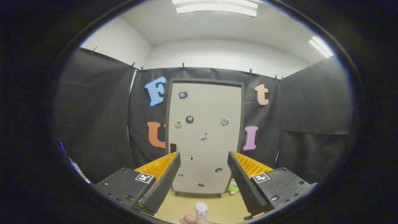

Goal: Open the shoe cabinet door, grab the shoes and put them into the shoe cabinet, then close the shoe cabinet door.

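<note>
Cabinet door closed, grey, stickered; tongs spread wide, holding nothing

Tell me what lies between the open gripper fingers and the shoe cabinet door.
In the gripper view, bare tan floor runs from the gripper, fingers apart, to the shut cabinet door. A white shoe sits low between the fingers, nearer than the door.
</note>
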`<state>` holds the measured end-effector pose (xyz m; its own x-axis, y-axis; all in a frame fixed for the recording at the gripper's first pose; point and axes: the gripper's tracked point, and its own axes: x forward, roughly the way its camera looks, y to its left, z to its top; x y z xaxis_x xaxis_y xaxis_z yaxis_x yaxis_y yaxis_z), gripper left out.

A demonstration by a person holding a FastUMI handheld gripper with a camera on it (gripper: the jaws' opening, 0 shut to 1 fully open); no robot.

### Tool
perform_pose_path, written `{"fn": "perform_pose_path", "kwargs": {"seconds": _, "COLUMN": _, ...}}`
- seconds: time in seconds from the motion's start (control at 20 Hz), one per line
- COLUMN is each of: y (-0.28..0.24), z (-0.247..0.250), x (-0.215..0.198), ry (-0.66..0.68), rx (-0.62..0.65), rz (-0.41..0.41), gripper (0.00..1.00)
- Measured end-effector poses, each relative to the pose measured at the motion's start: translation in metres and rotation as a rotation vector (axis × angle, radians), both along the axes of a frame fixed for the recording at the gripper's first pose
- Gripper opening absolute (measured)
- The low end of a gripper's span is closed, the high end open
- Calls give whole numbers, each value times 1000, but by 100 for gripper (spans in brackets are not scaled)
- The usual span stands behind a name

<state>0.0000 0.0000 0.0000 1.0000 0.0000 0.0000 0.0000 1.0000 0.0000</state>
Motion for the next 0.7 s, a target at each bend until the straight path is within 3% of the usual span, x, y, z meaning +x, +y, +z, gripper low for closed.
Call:
{"fn": "perform_pose_path", "kwargs": {"seconds": 0.1, "y": 1, "z": -1, "x": 1, "ry": 28, "rx": 74, "rz": 7, "gripper": 99}}
{"fn": "perform_pose_path", "kwargs": {"seconds": 0.4, "y": 12, "z": 19, "x": 6, "ry": -11, "rx": 0, "rz": 6, "gripper": 100}}
{"fn": "perform_pose_path", "kwargs": {"seconds": 0.7, "y": 29, "z": 19, "x": 15, "ry": -3, "rx": 15, "rz": 50, "gripper": 100}}
